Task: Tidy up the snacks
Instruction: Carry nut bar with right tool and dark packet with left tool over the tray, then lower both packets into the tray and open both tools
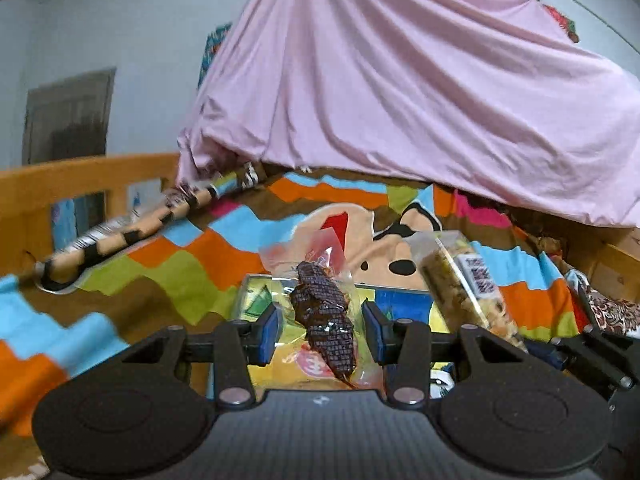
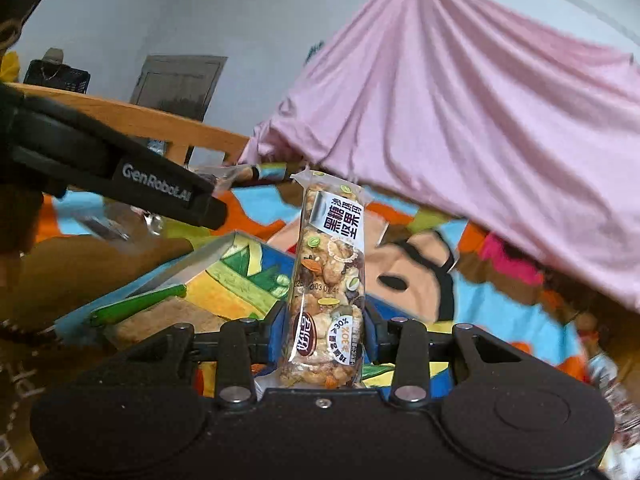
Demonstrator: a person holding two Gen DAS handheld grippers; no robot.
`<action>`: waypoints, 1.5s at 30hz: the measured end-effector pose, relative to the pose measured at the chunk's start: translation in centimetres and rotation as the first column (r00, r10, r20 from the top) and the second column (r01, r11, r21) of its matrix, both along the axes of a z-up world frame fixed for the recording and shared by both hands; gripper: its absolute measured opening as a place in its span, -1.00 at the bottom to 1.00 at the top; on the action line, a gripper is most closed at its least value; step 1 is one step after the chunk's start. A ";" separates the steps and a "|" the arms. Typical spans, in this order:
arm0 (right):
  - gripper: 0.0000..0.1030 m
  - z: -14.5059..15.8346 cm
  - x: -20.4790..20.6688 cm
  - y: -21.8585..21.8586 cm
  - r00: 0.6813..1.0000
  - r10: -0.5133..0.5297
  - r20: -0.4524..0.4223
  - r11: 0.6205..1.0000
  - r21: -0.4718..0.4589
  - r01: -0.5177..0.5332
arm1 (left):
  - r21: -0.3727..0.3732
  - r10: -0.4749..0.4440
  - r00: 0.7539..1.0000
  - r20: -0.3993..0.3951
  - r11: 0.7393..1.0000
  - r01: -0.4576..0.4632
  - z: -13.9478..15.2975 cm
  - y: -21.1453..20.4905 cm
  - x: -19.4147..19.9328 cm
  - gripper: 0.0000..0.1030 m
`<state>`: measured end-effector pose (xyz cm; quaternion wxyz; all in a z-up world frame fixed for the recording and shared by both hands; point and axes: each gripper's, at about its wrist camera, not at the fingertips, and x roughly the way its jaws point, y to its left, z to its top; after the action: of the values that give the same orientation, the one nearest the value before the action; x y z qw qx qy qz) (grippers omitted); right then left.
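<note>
My right fingers (image 2: 325, 340) are clamped on a nut bar (image 2: 330, 280), its long axis running toward 12 o'clock. My left fingers (image 1: 320, 328), part open, pinch a clear pouch of dark dried snack (image 1: 322, 312), also pointing to 12. Beneath both, slightly toward 11 o'clock, lies a colourful flat box (image 2: 240, 276), seemingly the drop spot, nearer my left hand. Beyond: the patchwork bedspread (image 1: 168, 268), then a pink sheet (image 1: 400, 92) at 12 to 2 o'clock.
</note>
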<state>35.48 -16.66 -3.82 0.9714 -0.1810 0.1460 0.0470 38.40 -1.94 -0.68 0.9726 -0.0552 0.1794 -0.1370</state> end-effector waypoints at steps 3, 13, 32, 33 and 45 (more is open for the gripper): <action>-0.22 -1.2 2.4 -0.5 0.999 0.013 -0.045 1.000 0.009 -0.013 | -0.012 -0.003 0.999 -0.043 1.000 0.002 -1.4 -0.4 2.8 -0.08; -0.22 -4.7 8.8 -0.1 0.972 0.006 -0.233 0.996 0.091 0.015 | 0.057 0.005 0.969 -0.248 0.998 0.010 -4.9 -1.5 8.9 -0.08; 0.62 -1.5 7.1 -1.5 0.988 0.045 -0.150 0.985 0.171 -0.019 | 0.019 0.034 0.955 -0.294 0.999 -0.030 -3.8 0.1 7.6 0.43; 0.63 -0.9 6.9 -1.8 0.989 0.036 -0.141 0.983 0.184 -0.010 | 0.016 0.036 0.958 -0.283 0.999 -0.033 -3.5 0.2 7.1 0.43; 0.95 4.9 0.4 -3.8 0.998 0.053 -0.020 0.971 0.235 -0.047 | -0.029 0.167 0.983 -0.081 0.985 -0.170 1.8 2.4 -2.0 0.90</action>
<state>35.84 -20.43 1.07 0.9825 -0.0683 0.1477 0.0908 36.39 0.48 1.08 0.9718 -0.0927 0.2097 -0.0551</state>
